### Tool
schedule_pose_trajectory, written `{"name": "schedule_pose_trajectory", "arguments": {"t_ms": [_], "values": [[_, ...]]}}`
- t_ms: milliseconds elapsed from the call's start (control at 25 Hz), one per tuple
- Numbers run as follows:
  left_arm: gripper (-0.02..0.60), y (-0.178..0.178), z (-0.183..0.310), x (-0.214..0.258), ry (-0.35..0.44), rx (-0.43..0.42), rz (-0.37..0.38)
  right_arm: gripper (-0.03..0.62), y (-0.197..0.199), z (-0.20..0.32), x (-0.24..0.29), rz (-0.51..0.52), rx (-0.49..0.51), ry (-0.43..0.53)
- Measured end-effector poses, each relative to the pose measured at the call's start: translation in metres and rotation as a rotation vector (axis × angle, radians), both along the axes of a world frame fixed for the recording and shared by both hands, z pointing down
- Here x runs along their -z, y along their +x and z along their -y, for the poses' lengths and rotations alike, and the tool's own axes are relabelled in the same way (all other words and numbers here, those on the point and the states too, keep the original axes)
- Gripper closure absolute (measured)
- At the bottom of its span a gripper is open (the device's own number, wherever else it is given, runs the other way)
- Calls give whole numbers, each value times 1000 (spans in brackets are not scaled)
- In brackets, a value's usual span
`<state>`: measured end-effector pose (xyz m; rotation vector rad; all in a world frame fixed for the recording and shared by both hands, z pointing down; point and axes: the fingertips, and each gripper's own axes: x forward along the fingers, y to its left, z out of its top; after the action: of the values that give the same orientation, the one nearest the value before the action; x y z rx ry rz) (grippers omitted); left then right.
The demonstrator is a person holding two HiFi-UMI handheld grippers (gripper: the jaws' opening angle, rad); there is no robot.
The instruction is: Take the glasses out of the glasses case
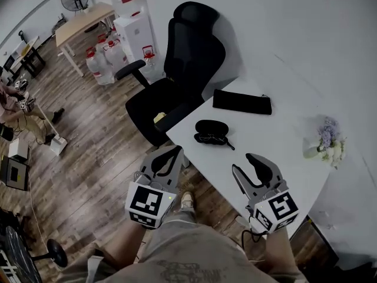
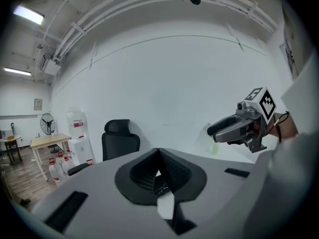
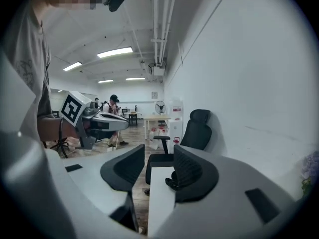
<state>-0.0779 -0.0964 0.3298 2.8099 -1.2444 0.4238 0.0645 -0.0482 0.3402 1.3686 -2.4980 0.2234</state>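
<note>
The black glasses case (image 1: 211,127) lies on the white table (image 1: 277,140), near its left edge. Dark glasses (image 1: 213,139) seem to rest in the case's near half, one arm sticking out to the right. My right gripper (image 1: 242,164) hovers over the table's near edge, short of the case, jaws open and empty. In the right gripper view (image 3: 158,151) the case (image 3: 171,181) peeks out beside the right jaw. My left gripper (image 1: 175,151) hangs over the floor left of the table. It is shut on nothing, and its tips meet in the left gripper view (image 2: 158,151).
A flat black pouch (image 1: 242,102) lies farther back on the table, and a small bunch of flowers (image 1: 326,139) stands at its right. A black office chair (image 1: 182,69) stands against the table's far left corner. Water bottles (image 1: 106,55) and a wooden desk (image 1: 82,22) stand beyond.
</note>
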Motion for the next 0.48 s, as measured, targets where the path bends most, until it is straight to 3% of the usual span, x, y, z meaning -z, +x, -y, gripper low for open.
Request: {"name": "schedule_pose_trajectory", "arguments": {"t_ms": [480], "values": [[566,-10,92,-74,-160,-47,72,396,-4,90,-79,-64,-44,-211]]}}
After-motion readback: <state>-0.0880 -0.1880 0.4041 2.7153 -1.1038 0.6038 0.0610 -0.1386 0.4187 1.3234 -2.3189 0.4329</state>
